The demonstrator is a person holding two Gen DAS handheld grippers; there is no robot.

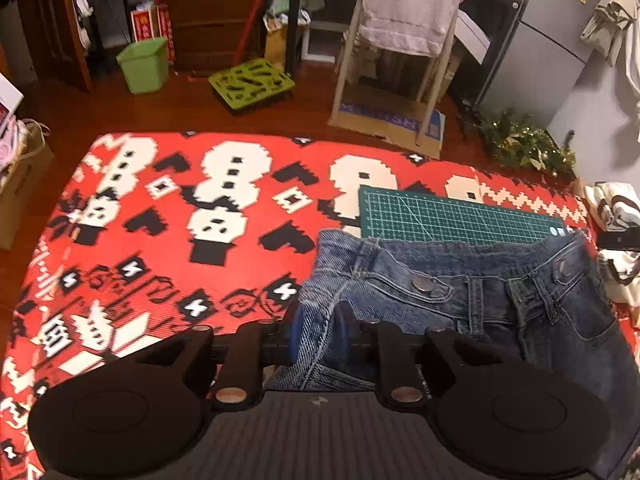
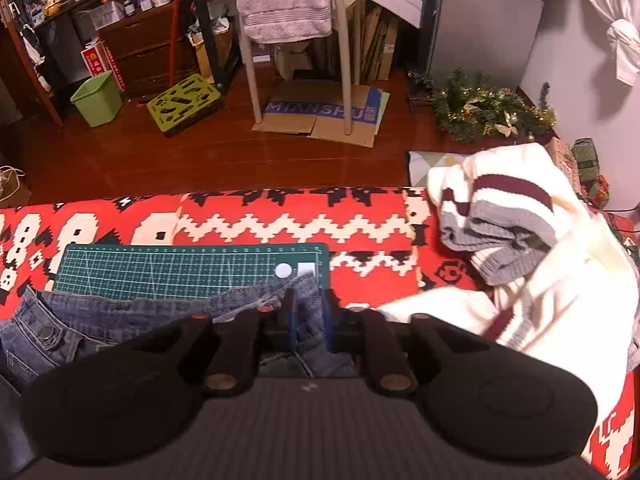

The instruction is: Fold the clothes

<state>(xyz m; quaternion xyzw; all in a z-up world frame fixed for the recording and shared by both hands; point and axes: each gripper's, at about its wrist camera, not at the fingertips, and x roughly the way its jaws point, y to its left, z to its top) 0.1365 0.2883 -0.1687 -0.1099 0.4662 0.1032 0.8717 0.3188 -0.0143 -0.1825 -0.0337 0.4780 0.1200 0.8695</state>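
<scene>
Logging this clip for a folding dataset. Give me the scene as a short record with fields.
surface: red patterned blanket
garment in work: blue jeans, waistband end facing the cameras
left claw: shut on the jeans' left waistband corner
right claw: shut on the opposite waistband corner
under jeans' far edge: green cutting mat
waiting nearby: cream striped sweater, unfolded, to the right
fold state: not yet folded

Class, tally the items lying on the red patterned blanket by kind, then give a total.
Jeans: 1
Striped cream sweater: 1
Green cutting mat: 1
Total: 3
</scene>
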